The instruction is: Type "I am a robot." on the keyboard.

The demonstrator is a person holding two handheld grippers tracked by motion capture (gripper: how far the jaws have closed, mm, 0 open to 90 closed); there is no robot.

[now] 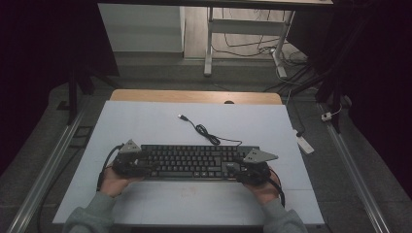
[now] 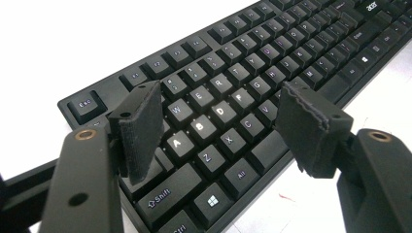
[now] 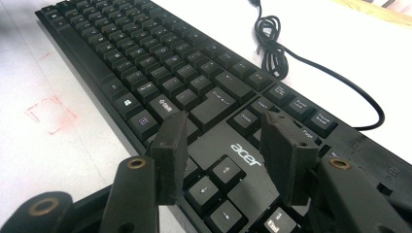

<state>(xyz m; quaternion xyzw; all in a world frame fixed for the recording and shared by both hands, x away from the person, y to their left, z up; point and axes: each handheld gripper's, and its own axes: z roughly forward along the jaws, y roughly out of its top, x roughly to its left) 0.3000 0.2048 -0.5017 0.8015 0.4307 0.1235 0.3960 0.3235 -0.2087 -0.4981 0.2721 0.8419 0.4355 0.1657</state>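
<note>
Keyboard (image 1: 194,161) lies flat near the middle of the white table (image 1: 145,126), its cable (image 1: 204,131) trailing toward the far edge. Left gripper (image 2: 223,121) hovers over the A–D keys, jaws wide apart, holding nothing. Right gripper (image 3: 223,155) sits above the arrow keys, jaws apart, empty.

Lab: white test table (image 1: 145,121), floor rails (image 1: 43,165), dark curtains (image 1: 43,43).

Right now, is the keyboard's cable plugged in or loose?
Loose. The cable lies partly coiled on the table behind the keyboard, its plug free.
</note>
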